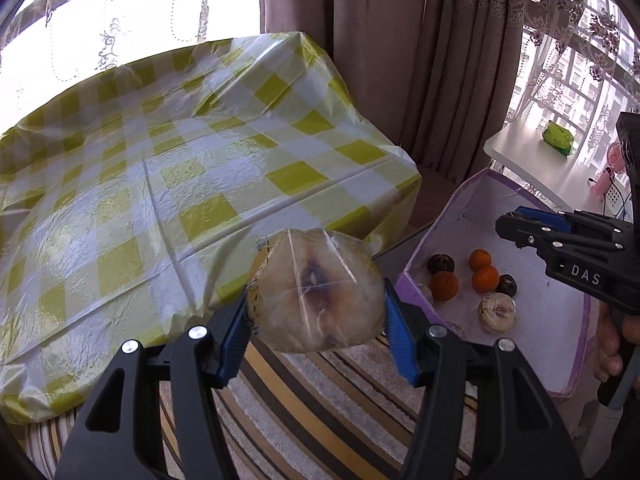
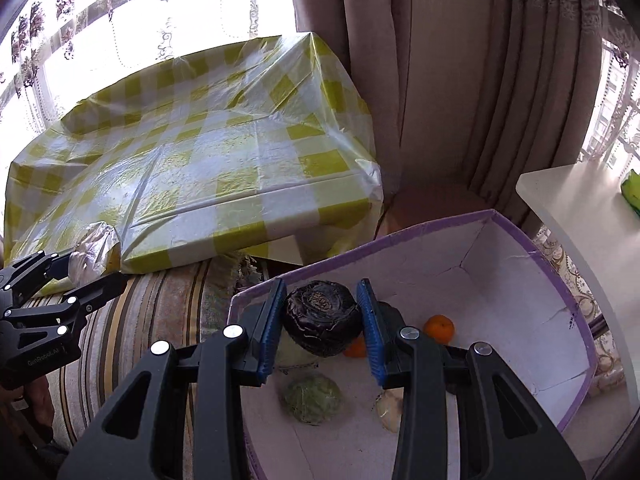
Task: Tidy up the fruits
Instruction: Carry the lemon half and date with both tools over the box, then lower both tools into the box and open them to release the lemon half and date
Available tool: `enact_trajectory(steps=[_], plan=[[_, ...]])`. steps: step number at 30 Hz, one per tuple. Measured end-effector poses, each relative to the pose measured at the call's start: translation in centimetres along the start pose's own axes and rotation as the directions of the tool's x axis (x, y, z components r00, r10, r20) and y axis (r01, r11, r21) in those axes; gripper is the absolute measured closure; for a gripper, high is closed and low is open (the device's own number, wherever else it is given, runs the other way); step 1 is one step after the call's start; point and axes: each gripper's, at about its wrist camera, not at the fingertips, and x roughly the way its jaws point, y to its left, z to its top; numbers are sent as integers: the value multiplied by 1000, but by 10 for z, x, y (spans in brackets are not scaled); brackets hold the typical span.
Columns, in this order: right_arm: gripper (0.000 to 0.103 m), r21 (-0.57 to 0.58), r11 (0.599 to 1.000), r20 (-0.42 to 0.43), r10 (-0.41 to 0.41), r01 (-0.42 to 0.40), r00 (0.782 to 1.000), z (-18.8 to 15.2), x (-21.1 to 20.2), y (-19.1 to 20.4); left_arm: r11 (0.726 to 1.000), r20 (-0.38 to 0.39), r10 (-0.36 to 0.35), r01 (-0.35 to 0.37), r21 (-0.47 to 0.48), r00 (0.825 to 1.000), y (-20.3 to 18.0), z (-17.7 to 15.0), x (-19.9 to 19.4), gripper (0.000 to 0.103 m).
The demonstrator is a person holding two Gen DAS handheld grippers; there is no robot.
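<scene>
My left gripper point(image 1: 316, 312) is shut on a pale fruit wrapped in clear plastic point(image 1: 316, 292), held in the air over the front right corner of the table with the yellow check cloth point(image 1: 160, 168). My right gripper point(image 2: 322, 320) is shut on a dark purple wrinkled fruit point(image 2: 322, 316), held above the white box with a purple rim point(image 2: 520, 312). In the box lie oranges point(image 1: 486, 278), dark fruits point(image 1: 440, 264), another wrapped pale fruit point(image 1: 498, 312) and a green fruit point(image 2: 314, 398). The right gripper also shows in the left wrist view point(image 1: 516, 228), and the left gripper in the right wrist view point(image 2: 86, 270).
A striped rug point(image 1: 304, 412) covers the floor between table and box. Brown curtains point(image 1: 432, 80) hang behind. A white side table point(image 1: 532, 160) with a green packet point(image 1: 558, 138) and a pink fan point(image 1: 616, 156) stands right of the box.
</scene>
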Motion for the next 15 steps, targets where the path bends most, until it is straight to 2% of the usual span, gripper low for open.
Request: enact_trajectory(steps=[8, 13, 15], plan=[[67, 32, 994, -37, -103, 104, 994, -28, 2, -44, 986, -42, -118, 122, 113, 992, -63, 2, 19, 43], [67, 59, 987, -58, -144, 147, 988, -42, 1, -68, 970, -91, -175, 187, 157, 980, -98, 0, 40, 43], [67, 59, 984, -67, -164, 168, 984, -46, 2, -75, 965, -112, -176, 193, 175, 978, -110, -2, 49, 43]])
